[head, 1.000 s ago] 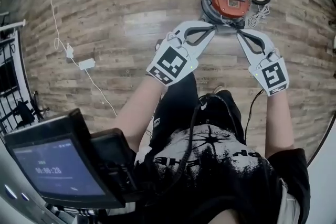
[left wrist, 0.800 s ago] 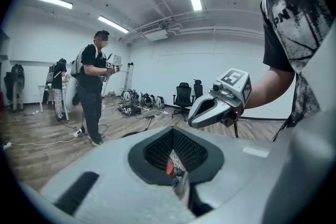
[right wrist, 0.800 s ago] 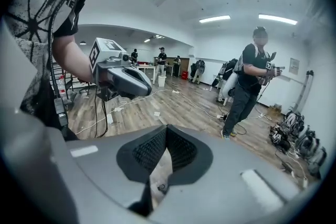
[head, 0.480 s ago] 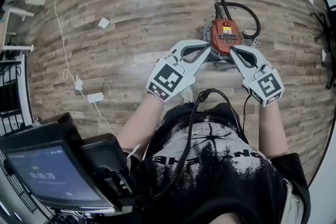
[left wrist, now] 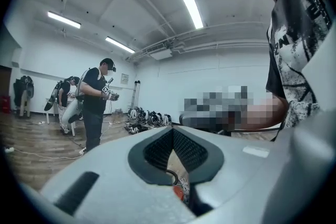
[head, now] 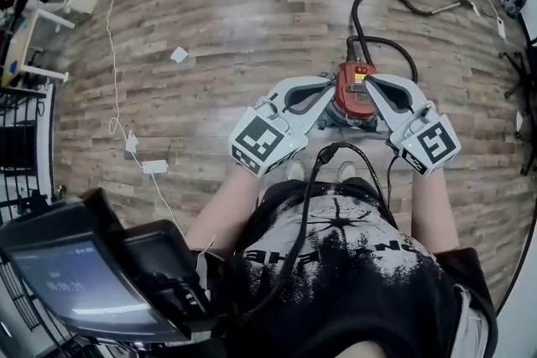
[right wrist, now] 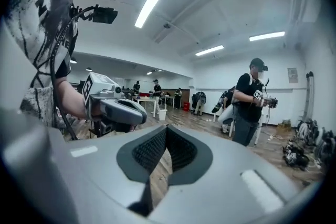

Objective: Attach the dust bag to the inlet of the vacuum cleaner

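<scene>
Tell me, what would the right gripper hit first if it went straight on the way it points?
Probably nothing near: the right gripper points out across open floor. The left gripper sits left of that line, a standing person to its right, farther off. Depth is hard to judge.

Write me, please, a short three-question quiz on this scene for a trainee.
1. True or false: the left gripper has its jaws wide apart.
2. What is between the jaws of the right gripper? A nothing; B a hose; C a cable.
3. Fill in: the vacuum cleaner on the floor has a ____ top.
Key: 1 false, they are shut; 2 A; 3 red.
</scene>
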Demonstrator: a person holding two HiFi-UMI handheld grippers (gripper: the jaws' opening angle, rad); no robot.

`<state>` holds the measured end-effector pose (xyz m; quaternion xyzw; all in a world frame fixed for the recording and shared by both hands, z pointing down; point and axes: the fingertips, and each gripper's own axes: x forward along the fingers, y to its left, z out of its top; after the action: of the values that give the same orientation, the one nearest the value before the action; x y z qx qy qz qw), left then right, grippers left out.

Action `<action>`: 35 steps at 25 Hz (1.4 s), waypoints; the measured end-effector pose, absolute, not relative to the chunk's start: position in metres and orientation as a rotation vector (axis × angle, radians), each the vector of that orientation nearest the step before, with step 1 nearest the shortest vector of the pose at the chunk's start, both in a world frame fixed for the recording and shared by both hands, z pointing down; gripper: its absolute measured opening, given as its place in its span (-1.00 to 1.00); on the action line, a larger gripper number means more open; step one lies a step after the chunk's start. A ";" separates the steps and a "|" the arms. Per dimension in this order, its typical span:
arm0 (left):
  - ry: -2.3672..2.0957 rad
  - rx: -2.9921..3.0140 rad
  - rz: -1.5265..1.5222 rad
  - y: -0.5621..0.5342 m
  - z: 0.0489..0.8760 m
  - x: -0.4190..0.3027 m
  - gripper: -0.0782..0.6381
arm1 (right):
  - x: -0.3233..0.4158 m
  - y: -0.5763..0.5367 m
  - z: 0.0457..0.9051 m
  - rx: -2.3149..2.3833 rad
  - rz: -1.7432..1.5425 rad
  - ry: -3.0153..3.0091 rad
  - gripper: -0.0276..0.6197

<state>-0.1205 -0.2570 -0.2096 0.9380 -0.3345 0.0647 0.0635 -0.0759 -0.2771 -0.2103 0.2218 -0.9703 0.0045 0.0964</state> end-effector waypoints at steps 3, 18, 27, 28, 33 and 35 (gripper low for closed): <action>-1.063 2.829 0.191 -0.256 -0.220 -0.105 -0.78 | -0.052 -0.274 -0.218 0.628 -0.030 -2.896 -0.90; -1.182 2.841 0.160 -0.235 -0.236 -0.043 -0.78 | 0.031 -0.259 -0.229 0.625 -0.037 -2.949 -0.90; -1.129 2.840 0.185 -0.240 -0.227 -0.031 -0.78 | 0.037 -0.258 -0.226 0.635 -0.049 -2.931 -0.90; -1.122 2.841 0.181 -0.240 -0.226 -0.030 -0.78 | 0.037 -0.257 -0.224 0.635 -0.049 -2.926 -0.90; -1.078 2.859 0.187 -0.240 -0.225 -0.021 -0.78 | 0.042 -0.252 -0.220 0.651 -0.070 -2.899 -0.90; -1.060 2.866 0.192 -0.240 -0.224 -0.017 -0.78 | 0.045 -0.251 -0.218 0.667 -0.077 -2.885 -0.90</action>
<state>-0.0174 -0.2399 -0.2240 0.9353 -0.3460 0.0626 0.0399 0.0447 -0.2508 -0.2178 0.2243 -0.9701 -0.0258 0.0896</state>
